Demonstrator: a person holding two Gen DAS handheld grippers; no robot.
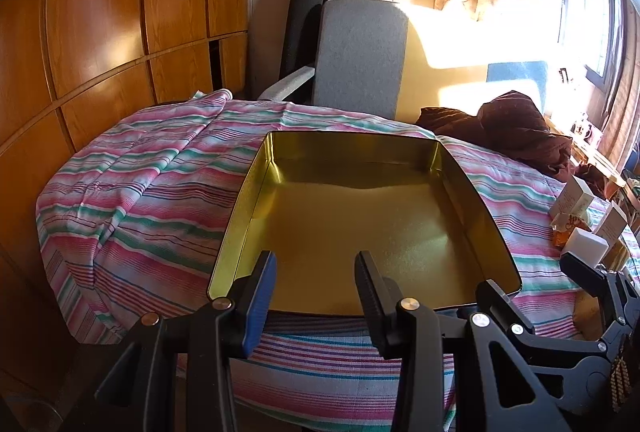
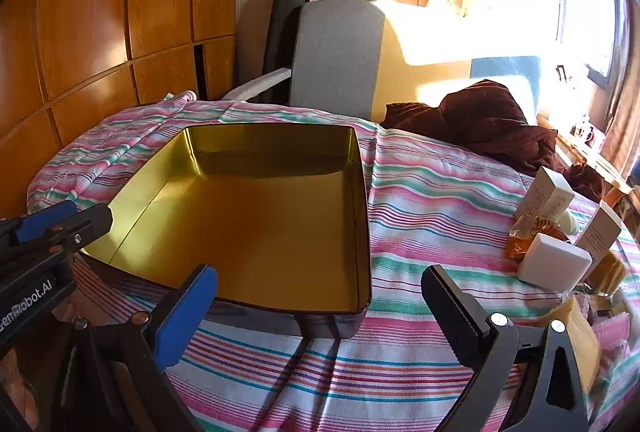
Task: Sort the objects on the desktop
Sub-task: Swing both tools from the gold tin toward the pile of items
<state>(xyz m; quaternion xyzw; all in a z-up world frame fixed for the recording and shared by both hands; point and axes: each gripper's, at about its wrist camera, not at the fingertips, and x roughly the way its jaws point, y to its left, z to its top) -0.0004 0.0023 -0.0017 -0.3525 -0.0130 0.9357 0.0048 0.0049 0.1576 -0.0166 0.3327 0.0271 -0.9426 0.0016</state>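
The left gripper (image 1: 316,284) hung part-open over the near rim of a gold tin box (image 1: 360,216), which held nothing. The right gripper (image 2: 320,308) gaped wide, empty, by its near right corner. The box's long axis ran near-to-far on the striped cloth (image 2: 420,199). Small cartons (image 2: 548,191) and a white block (image 2: 554,262) sat right.

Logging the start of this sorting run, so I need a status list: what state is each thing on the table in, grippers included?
Gold tin: open, lidless, empty.
Left gripper: open, holding nothing.
Right gripper: open wide, holding nothing.
White block: lying on the cloth, untouched.
White cartons: standing, closed.
Orange packet: lying among the cartons.
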